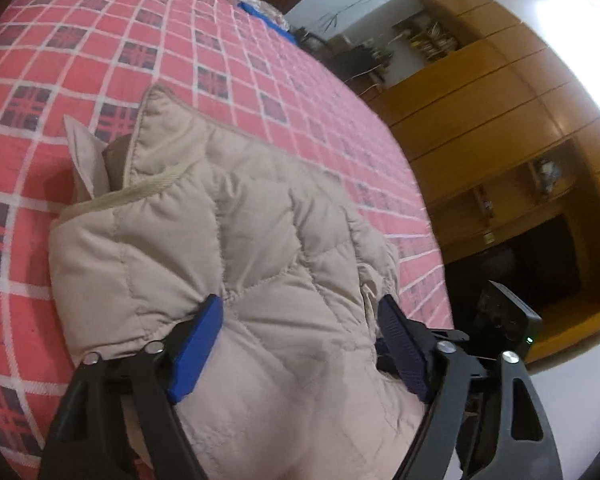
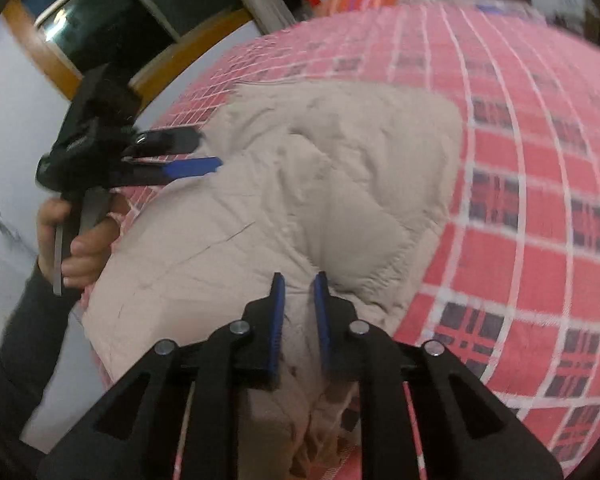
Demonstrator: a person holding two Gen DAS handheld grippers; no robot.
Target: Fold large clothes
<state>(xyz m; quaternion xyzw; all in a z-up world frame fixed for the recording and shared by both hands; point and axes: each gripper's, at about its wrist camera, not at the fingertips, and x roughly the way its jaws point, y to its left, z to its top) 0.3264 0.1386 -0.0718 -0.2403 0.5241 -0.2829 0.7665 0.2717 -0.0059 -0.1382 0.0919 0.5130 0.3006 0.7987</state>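
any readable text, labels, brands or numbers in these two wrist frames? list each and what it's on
None readable.
Quilted beige jacket: no visible tag or print.
Checked red bedspread: pattern only.
Items on the wooden shelves: too small and blurred to read.

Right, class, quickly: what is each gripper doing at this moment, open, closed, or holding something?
Left gripper: open, fingers spread either side of the beige quilted jacket.
Right gripper: closed on a fold of the jacket.
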